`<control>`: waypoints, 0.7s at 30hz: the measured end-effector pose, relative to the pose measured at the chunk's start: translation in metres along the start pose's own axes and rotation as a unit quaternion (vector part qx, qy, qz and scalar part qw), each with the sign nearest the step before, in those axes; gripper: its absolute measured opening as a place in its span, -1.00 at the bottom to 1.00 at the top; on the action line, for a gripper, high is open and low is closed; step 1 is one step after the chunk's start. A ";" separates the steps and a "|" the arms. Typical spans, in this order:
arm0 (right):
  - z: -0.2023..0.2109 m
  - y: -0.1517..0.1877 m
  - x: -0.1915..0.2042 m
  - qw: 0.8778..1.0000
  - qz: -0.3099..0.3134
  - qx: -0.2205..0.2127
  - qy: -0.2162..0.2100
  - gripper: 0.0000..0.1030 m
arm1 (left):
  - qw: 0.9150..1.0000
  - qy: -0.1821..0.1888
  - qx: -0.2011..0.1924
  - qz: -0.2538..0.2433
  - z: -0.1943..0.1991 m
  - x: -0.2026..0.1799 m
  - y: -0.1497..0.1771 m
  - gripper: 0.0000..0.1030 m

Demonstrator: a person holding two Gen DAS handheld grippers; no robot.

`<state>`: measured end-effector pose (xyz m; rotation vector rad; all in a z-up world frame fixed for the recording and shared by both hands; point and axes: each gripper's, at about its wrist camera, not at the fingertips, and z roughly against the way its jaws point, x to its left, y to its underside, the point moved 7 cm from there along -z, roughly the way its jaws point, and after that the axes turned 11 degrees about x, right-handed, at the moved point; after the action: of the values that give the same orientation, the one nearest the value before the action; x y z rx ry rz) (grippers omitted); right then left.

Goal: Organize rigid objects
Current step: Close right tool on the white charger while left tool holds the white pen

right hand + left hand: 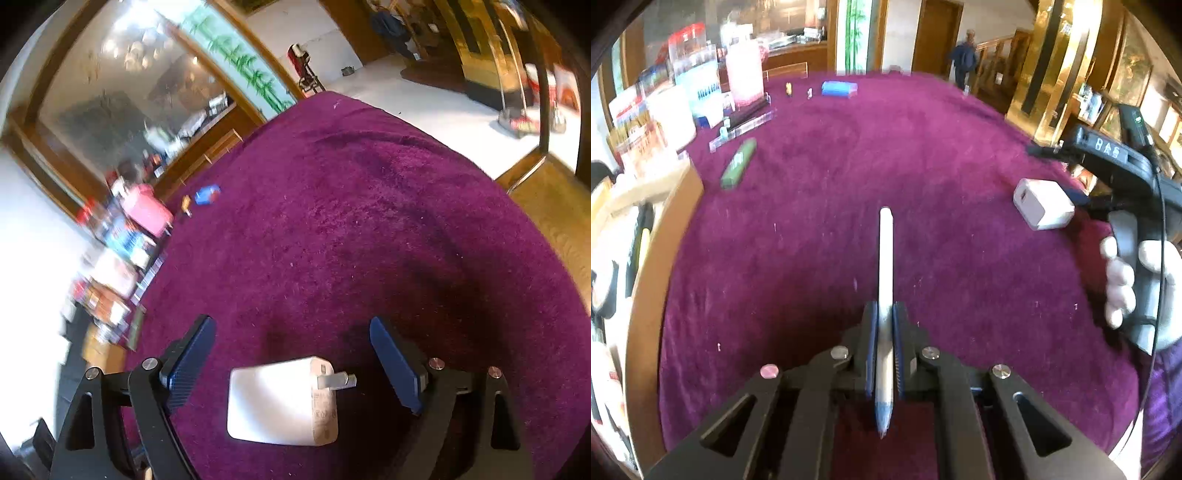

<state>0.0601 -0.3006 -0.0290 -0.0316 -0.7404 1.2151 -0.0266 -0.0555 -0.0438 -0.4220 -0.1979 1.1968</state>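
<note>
Desk (923, 155), magenta plush: green flat case (738, 162) nearby; my left fingers (885, 354) clamp slim white pen (885, 266); right fingers (295, 369) apart around white plastic charger (280, 402).

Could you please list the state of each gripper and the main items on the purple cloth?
left gripper: shut on the white pen.
white pen: clamped, sticking forward above the cloth.
right gripper: open, pads clear of the charger.
white charger: lying on the purple cloth between the open jaws, prongs out.
green box: lying flat, untouched.
blue box: resting at the far edge.
</note>
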 end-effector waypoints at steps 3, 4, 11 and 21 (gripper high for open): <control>0.007 0.013 0.013 0.999 0.024 0.018 0.022 0.72 | 1.000 -0.007 0.008 -0.010 -0.001 -0.002 -0.002 -0.77; 0.010 0.017 0.015 0.999 0.031 0.019 0.024 0.72 | 1.000 -0.001 0.008 -0.009 0.000 -0.002 -0.002 -0.77; 0.014 0.037 0.028 0.988 0.101 0.026 0.114 0.72 | 0.999 0.036 -0.015 0.030 0.023 0.015 0.019 -0.86; -0.004 0.043 0.023 0.976 0.125 0.039 0.175 0.19 | 0.993 0.071 -0.048 0.083 0.076 0.046 0.055 -0.86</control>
<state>0.0295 -0.2630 -0.0377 -0.2747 -0.3866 1.4304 -0.0850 0.0196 -0.0015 -0.6153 -0.0986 1.3170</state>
